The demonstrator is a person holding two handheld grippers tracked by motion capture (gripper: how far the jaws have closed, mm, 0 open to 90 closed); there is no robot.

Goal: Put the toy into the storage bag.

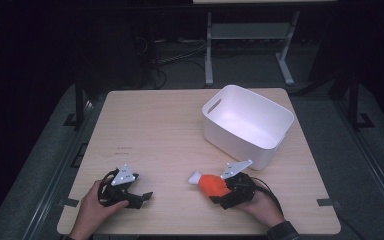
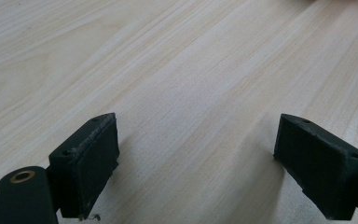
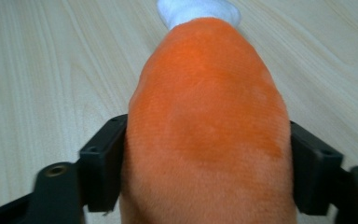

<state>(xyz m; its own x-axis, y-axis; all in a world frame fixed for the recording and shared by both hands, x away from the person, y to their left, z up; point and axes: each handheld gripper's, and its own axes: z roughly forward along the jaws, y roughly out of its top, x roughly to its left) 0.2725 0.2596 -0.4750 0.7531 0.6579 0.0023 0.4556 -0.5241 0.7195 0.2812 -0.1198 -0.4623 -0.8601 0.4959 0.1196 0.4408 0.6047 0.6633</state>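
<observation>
Slippage is looking like the main risk here: the right gripper (image 1: 219,192) is pinching a soft orange plush toy (image 3: 207,121) with a white tip, and its jaws are pressing into the fuzzy sides rather than closing on anything firm, so the toy could be squeezing out or sagging once it is being lifted. In the right gripper view the toy is bulging between the two jaws and reaching well forward of them, which suggests its weight is hanging ahead of the grip; a quick swing could be tipping it loose. The likely goal, as far as one can judge, is the white bin (image 1: 275,120) standing on the far right part of the desk (image 1: 155,130), well apart from the toy; its near wall is rising between the two, so a low carry could be knocking the toy against the rim. The toy is lying low over the desk near its front edge, right of centre, white tip pointing left. The right hand (image 1: 262,205) is wrapping the gripper from behind, forearm coming in from the bottom edge. The left gripper (image 1: 139,196) is resting near the front left of the desk, jaws spread wide and holding nothing, with the left hand (image 1: 94,207) cupping it.
</observation>
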